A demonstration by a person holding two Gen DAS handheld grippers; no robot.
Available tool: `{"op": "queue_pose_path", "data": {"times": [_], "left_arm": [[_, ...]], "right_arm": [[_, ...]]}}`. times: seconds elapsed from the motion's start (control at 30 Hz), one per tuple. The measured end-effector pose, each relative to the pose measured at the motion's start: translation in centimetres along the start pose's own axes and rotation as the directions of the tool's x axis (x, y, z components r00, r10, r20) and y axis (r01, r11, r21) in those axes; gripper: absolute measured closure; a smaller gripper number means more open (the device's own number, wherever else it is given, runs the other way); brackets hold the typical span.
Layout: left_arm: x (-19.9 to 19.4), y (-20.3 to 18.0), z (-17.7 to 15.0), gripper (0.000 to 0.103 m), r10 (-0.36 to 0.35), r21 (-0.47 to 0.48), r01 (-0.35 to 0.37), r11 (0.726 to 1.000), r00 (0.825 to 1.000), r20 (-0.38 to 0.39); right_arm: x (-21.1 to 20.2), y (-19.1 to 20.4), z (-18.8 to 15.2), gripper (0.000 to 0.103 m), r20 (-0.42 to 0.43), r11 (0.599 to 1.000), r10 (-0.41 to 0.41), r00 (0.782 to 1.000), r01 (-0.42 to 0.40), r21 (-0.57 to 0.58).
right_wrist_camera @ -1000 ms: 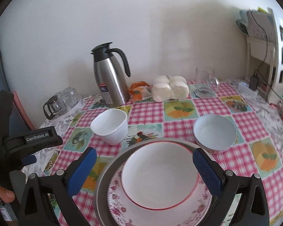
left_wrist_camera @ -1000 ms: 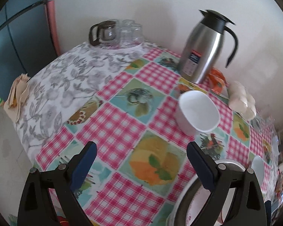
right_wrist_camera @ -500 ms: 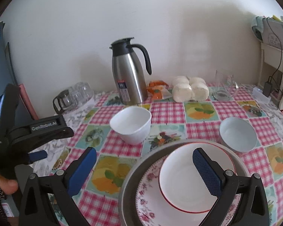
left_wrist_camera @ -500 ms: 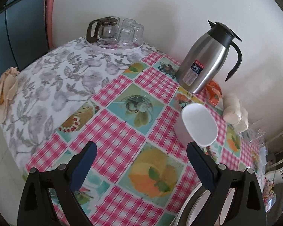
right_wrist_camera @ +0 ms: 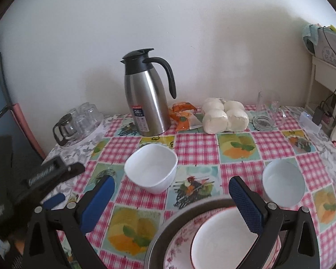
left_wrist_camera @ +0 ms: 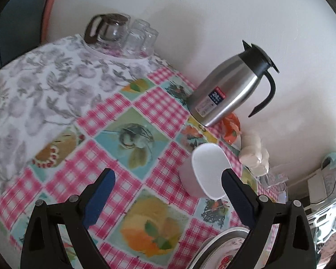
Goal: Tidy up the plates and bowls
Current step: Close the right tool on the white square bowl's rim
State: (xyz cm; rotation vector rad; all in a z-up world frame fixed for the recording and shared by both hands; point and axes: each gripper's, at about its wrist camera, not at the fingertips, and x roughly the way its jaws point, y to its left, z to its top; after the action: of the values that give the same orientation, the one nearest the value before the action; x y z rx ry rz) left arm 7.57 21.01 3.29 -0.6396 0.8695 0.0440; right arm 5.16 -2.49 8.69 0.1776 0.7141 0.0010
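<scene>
A squarish white bowl [right_wrist_camera: 151,168] stands on the checked tablecloth, just ahead of my open right gripper [right_wrist_camera: 171,189]. At the near edge sits a stack: a metal tray [right_wrist_camera: 165,231], a floral plate [right_wrist_camera: 179,242] and a red-rimmed white plate [right_wrist_camera: 221,235]. A smaller pale round bowl [right_wrist_camera: 283,182] rests to the right. In the left wrist view the same white bowl [left_wrist_camera: 207,170] lies near the right finger of my open left gripper [left_wrist_camera: 168,180], and the stack [left_wrist_camera: 219,250] shows at the bottom. The left gripper [right_wrist_camera: 53,172] appears at the left of the right wrist view.
A steel thermos jug [right_wrist_camera: 146,94] stands at the back by the wall. Beside it lie orange packets [right_wrist_camera: 183,114], white buns [right_wrist_camera: 224,115] and a glass jar [right_wrist_camera: 263,122]. A glass pot with upturned glasses [right_wrist_camera: 78,121] sits at the back left. The table edge [left_wrist_camera: 2,213] falls away left.
Both grippers have shifted left over the table. The white bowl now sits closer to the left gripper's right finger, and the plate stack has slid toward the right in the right wrist view.
</scene>
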Motion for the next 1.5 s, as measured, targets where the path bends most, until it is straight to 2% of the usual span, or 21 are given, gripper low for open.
{"op": "queue_pose_path", "data": {"times": [0.13, 0.23, 0.33, 0.43, 0.57, 0.67, 0.83, 0.93, 1.1, 1.2, 1.27, 1.37, 1.5], "left_arm": [[1.2, -0.3, 0.1, 0.007, -0.004, 0.013, 0.005, 1.0, 1.0, -0.007], [1.8, -0.1, 0.4, 0.001, -0.031, -0.004, 0.032, 0.999, 1.0, 0.002], [2.8, -0.2, 0.7, 0.0, -0.037, 0.0, 0.037, 0.999, 0.999, -0.003], [3.8, -0.4, 0.8, 0.0, -0.048, 0.009, 0.048, 0.999, 0.999, -0.019], [5.6, -1.0, 1.0, 0.0, -0.008, 0.034, 0.009, 0.999, 0.999, -0.051], [7.1, -1.2, 1.0, 0.0, -0.005, 0.051, 0.009, 0.999, 0.996, -0.085], [9.4, -1.6, 0.7, 0.001, 0.015, 0.073, -0.006, 0.997, 0.992, -0.124], [10.6, -1.7, 0.5, 0.002, 0.022, 0.066, -0.012, 0.998, 0.989, -0.147], [11.8, -1.7, 0.2, 0.003, -0.007, 0.048, 0.016, 0.999, 0.983, -0.183], [12.1, -2.0, 0.1, 0.013, -0.018, 0.043, 0.027, 0.999, 0.981, -0.192], [12.3, -2.2, 0.0, 0.025, -0.024, 0.042, 0.034, 0.999, 0.979, -0.203], [12.7, -2.3, -0.2, 0.038, -0.026, 0.041, 0.036, 0.999, 0.976, -0.215], [13.4, -2.2, -0.5, 0.043, -0.026, 0.031, 0.035, 0.999, 0.971, -0.239]], "right_arm": [[1.7, 0.0, 1.8, 0.0, -0.059, 1.0, -0.022, 0.998, 0.023, 0.012], [3.1, 0.0, 2.8, 0.0, -0.104, 0.998, -0.05, 0.993, 0.052, 0.019], [4.5, -0.2, 3.4, 0.001, -0.145, 0.996, -0.068, 0.987, 0.075, 0.042], [5.8, -0.4, 3.8, 0.004, -0.172, 0.993, -0.095, 0.981, 0.104, 0.049], [7.8, -0.6, 4.0, 0.009, -0.214, 0.989, -0.123, 0.969, 0.137, 0.052], [9.4, -0.6, 4.0, 0.015, -0.245, 0.986, -0.14, 0.959, 0.156, 0.05], [12.4, -0.8, 3.8, 0.017, -0.296, 0.983, -0.155, 0.943, 0.176, 0.045], [14.0, -1.0, 3.5, 0.021, -0.319, 0.981, -0.159, 0.934, 0.186, 0.058], [16.2, -1.7, 2.9, 0.031, -0.359, 0.978, -0.143, 0.922, 0.188, 0.092], [17.2, -1.6, 2.4, 0.037, -0.38, 0.979, -0.132, 0.915, 0.18, 0.092], [17.8, -1.4, 2.1, 0.042, -0.392, 0.98, -0.132, 0.911, 0.18, 0.088], [18.6, -1.2, 1.6, 0.05, -0.409, 0.981, -0.125, 0.904, 0.174, 0.086], [19.7, -0.8, 1.0, 0.06, -0.424, 0.985, -0.108, 0.899, 0.154, 0.076]]}}
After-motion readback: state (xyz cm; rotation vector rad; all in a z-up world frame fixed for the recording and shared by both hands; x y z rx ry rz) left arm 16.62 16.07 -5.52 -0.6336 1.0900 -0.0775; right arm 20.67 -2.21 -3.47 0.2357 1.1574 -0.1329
